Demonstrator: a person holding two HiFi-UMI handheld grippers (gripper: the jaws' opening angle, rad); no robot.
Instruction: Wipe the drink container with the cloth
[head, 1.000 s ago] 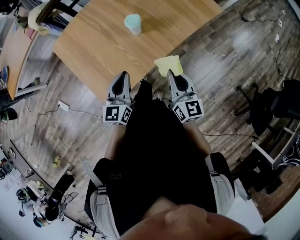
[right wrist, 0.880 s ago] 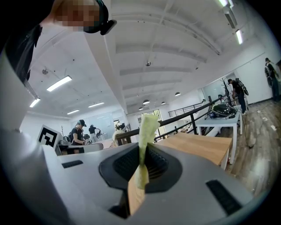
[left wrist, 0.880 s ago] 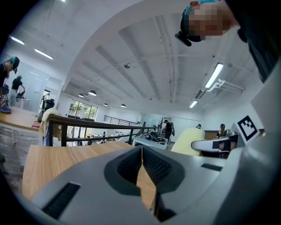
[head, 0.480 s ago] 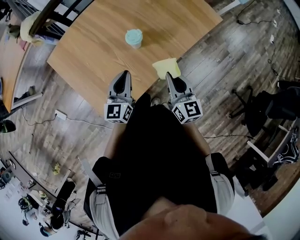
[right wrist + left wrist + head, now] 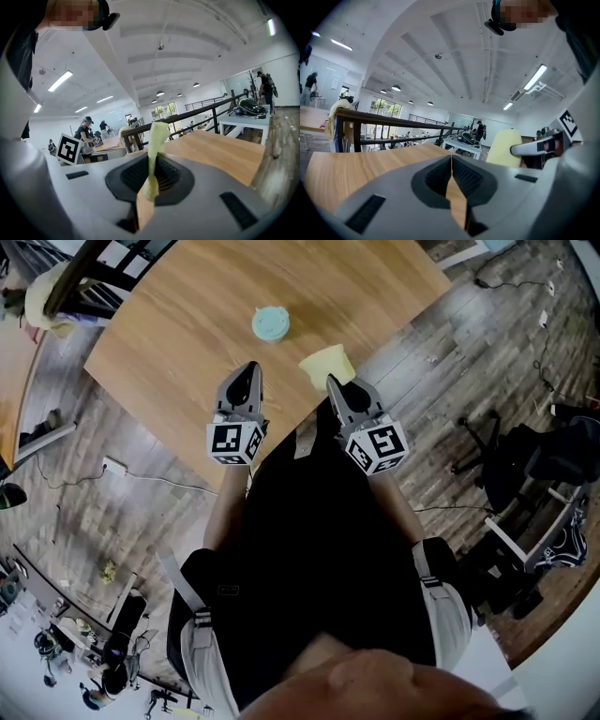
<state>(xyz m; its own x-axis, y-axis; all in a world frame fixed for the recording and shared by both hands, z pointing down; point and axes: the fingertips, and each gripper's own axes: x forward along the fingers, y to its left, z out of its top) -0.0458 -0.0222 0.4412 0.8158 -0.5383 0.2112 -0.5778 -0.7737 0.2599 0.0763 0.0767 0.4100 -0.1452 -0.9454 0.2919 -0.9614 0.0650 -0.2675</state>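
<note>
Seen from above, the left gripper [image 5: 248, 369] and the right gripper [image 5: 331, 382] were held out over the near edge of the wooden table [image 5: 178, 306]. The pale blue drink container [image 5: 270, 323] stood on the table just ahead of them, between the two and touching neither. The yellow cloth [image 5: 328, 361] stuck out past the right gripper's tips.

In the left gripper view, its jaws were pressed together with nothing between them, and the cloth hung off to its right.

In the right gripper view, the jaws were clamped on the cloth, which stood up from between them.
</note>
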